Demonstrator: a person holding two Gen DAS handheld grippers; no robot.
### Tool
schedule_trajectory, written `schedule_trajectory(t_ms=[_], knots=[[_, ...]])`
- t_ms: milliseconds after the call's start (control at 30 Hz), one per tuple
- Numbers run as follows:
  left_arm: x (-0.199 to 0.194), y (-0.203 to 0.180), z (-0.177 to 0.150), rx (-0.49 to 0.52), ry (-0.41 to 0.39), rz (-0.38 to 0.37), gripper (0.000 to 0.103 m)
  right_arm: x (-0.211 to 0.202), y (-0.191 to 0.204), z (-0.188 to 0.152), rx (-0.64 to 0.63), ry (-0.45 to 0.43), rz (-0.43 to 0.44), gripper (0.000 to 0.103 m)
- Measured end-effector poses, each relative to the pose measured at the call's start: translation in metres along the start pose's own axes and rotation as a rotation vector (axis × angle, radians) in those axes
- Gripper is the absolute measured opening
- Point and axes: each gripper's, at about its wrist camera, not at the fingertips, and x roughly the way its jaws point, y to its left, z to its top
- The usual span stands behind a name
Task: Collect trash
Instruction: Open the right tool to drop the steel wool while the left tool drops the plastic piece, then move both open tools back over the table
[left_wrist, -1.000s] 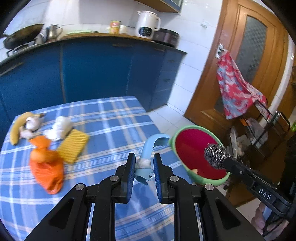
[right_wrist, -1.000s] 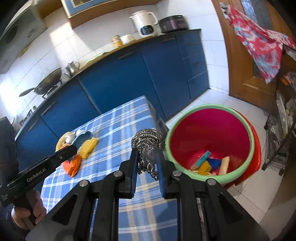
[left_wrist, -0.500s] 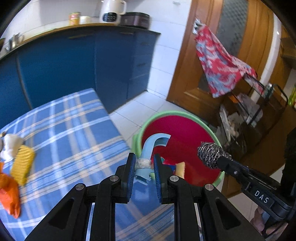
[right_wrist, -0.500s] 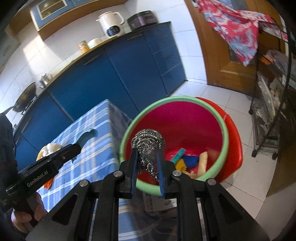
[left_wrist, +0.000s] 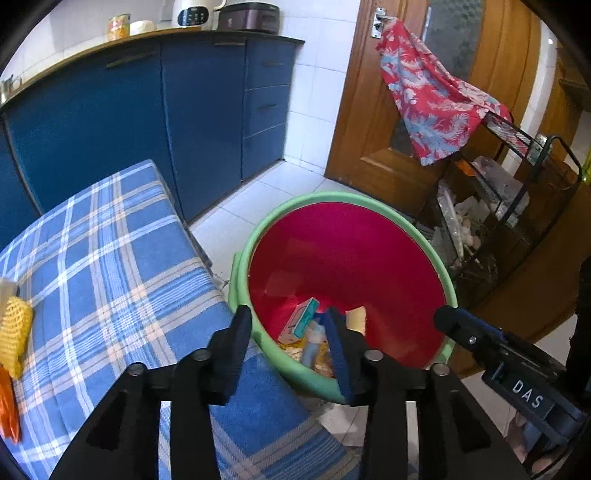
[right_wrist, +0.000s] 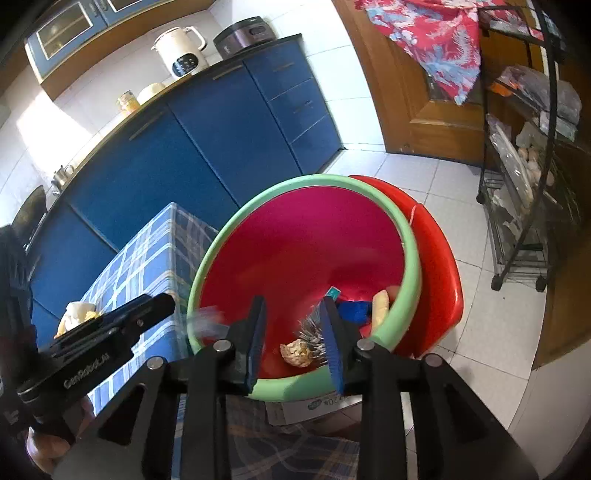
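A red bin with a green rim (left_wrist: 258, 236) (right_wrist: 410, 236) stands on the floor beside the blue-checked table (left_wrist: 110, 266). Trash lies in its bottom: a small carton (left_wrist: 299, 319), a blue piece (right_wrist: 354, 310), a yellowish piece (right_wrist: 380, 306). My left gripper (left_wrist: 291, 343) is open and empty over the bin's near rim. My right gripper (right_wrist: 293, 336) is open and empty above the bin; the steel scourer (right_wrist: 314, 343) shows blurred between its fingers, inside the bin. A light blue blur (right_wrist: 207, 321) is at the bin's left rim.
A yellow net piece (left_wrist: 14, 332) and an orange item (left_wrist: 7, 402) lie on the table's left edge. Blue cabinets (left_wrist: 184, 110) stand behind. A wire rack (left_wrist: 498, 206) and wooden door (left_wrist: 369, 129) are to the right. A white lump (right_wrist: 77, 314) lies on the table.
Both grippers moved over the bin and opened. The light blue curved piece has left my left gripper and the steel scourer has left my right gripper, falling into the bin.
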Motion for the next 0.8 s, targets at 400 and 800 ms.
schedule_trajectory(t_ms=[400, 800], knots=[[-0.030, 0.013, -0.009, -0.037, -0.028, 0.030, 0.043, -0.019, 0.007, -0.005, 0.011, -0.032, 0.016, 0.043], [-0.084, 0.051, -0.027, -0.114, -0.093, 0.094, 0.048, -0.044, 0.043, -0.014, -0.028, -0.053, 0.067, 0.054]])
